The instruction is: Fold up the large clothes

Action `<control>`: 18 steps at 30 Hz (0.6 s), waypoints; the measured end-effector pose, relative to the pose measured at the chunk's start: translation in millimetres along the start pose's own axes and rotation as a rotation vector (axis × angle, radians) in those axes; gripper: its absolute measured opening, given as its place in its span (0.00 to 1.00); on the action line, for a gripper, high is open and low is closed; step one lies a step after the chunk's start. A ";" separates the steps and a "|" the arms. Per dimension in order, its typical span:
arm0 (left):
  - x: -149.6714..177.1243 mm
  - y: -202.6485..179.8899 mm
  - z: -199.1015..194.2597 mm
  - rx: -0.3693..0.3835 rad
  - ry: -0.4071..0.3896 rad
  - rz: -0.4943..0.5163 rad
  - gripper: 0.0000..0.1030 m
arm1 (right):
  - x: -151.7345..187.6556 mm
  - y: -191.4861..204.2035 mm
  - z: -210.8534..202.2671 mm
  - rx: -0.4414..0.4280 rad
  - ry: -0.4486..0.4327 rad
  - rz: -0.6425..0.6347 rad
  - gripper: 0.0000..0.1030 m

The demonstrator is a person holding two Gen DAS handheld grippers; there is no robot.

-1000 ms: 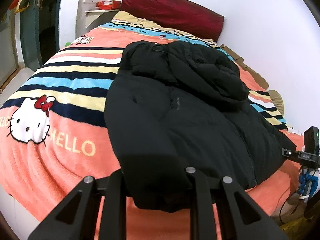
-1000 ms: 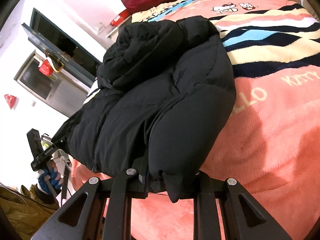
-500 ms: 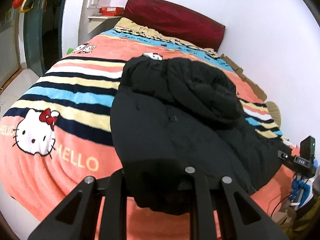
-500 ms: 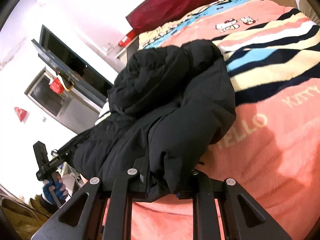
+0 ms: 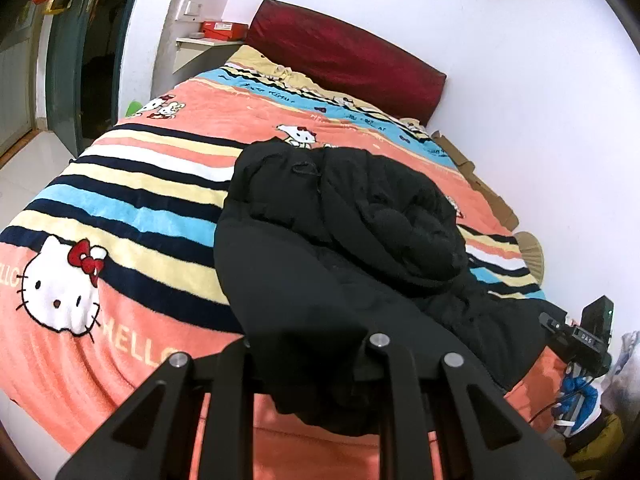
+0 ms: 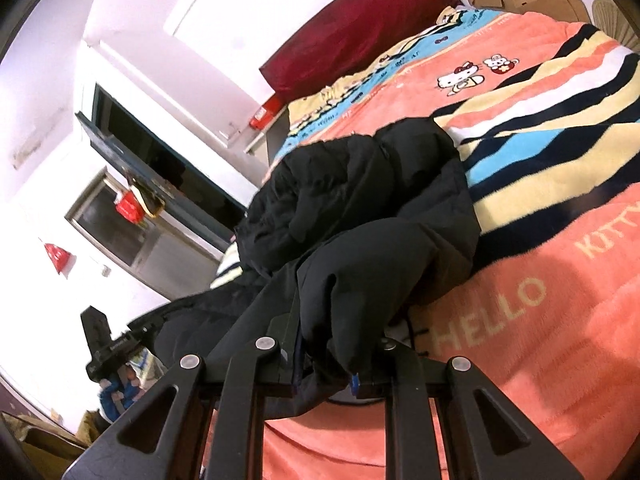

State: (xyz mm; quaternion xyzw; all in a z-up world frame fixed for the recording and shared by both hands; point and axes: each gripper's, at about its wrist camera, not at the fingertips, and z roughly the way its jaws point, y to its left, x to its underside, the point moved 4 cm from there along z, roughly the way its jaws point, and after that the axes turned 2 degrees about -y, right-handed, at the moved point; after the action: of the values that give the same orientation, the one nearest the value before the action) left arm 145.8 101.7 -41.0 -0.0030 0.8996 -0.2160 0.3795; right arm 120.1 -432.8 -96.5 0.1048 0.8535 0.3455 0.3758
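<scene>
A large black puffer jacket [image 5: 340, 256] lies bunched on the bed, its hood end toward the headboard and its near hem lifted. My left gripper [image 5: 312, 360] is shut on the jacket's near left hem corner. My right gripper [image 6: 326, 352] is shut on the near right hem corner of the jacket [image 6: 372, 216]. Both hold the fabric a little above the blanket. The other gripper shows at the right edge of the left wrist view [image 5: 580, 336] and at the left edge of the right wrist view [image 6: 108, 344].
The bed carries a coral striped Hello Kitty blanket [image 5: 120, 208], with a dark red headboard [image 5: 344, 56] against the white wall. A shelf with a red box [image 5: 222, 30] stands at the bed's far left. Cardboard [image 5: 480, 184] lies along the right wall. A dark doorway [image 5: 80, 60] is at left.
Both grippers have risen and pulled back with the hem in them. The near end of the jacket has lifted and bunched, and more of the blanket and headboard shows.
</scene>
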 end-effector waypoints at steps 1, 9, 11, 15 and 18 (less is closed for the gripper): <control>-2.1 -0.4 -0.5 0.005 -0.001 -0.004 0.17 | -1.9 -0.3 -0.3 -0.005 -0.004 0.006 0.16; -28.1 -2.4 -0.2 0.090 -0.009 -0.073 0.17 | -28.3 -2.7 1.9 -0.055 -0.066 0.078 0.16; -35.5 -3.0 1.5 0.100 -0.009 -0.080 0.17 | -37.1 -1.3 3.1 -0.053 -0.082 0.081 0.16; -55.0 -11.7 6.6 0.092 -0.021 -0.044 0.17 | -57.0 1.4 10.1 -0.043 -0.113 0.110 0.16; -72.7 -17.3 13.8 0.088 -0.034 -0.024 0.17 | -79.5 6.6 19.5 -0.028 -0.144 0.128 0.16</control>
State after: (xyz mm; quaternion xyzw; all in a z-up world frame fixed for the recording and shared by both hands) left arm 204.3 93.0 6.8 -0.0009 0.8826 -0.2596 0.3918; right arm 188.8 -452.9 -56.2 0.1784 0.8109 0.3722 0.4149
